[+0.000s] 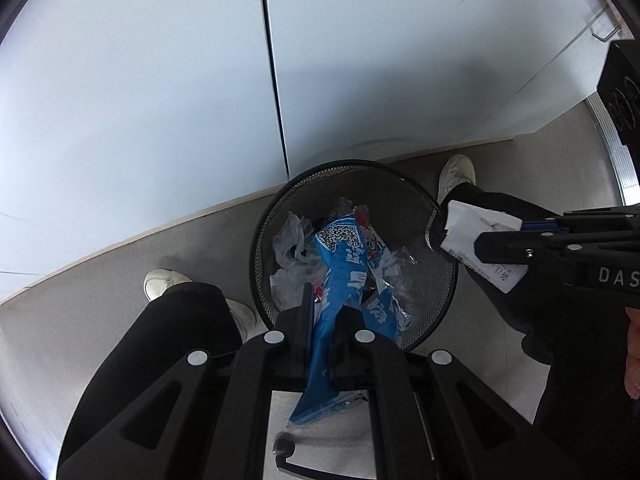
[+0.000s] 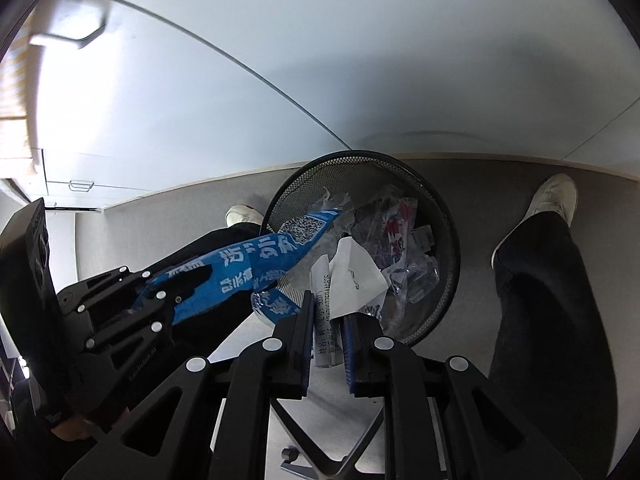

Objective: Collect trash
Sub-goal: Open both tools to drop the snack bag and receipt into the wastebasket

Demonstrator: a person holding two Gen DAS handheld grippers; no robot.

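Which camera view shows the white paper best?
The right wrist view: the paper lies close and central between the right gripper fingers, over the bin. The left wrist view shows it small, at the side.

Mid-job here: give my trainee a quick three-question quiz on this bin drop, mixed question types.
1. True or false: the left gripper is shut on the blue wrapper.
2. What does the right gripper hold? A) white paper receipt B) bottle C) nothing
3. Fill in: both grippers hang over the black mesh ____.

Key: 1 true; 2 A; 3 bin
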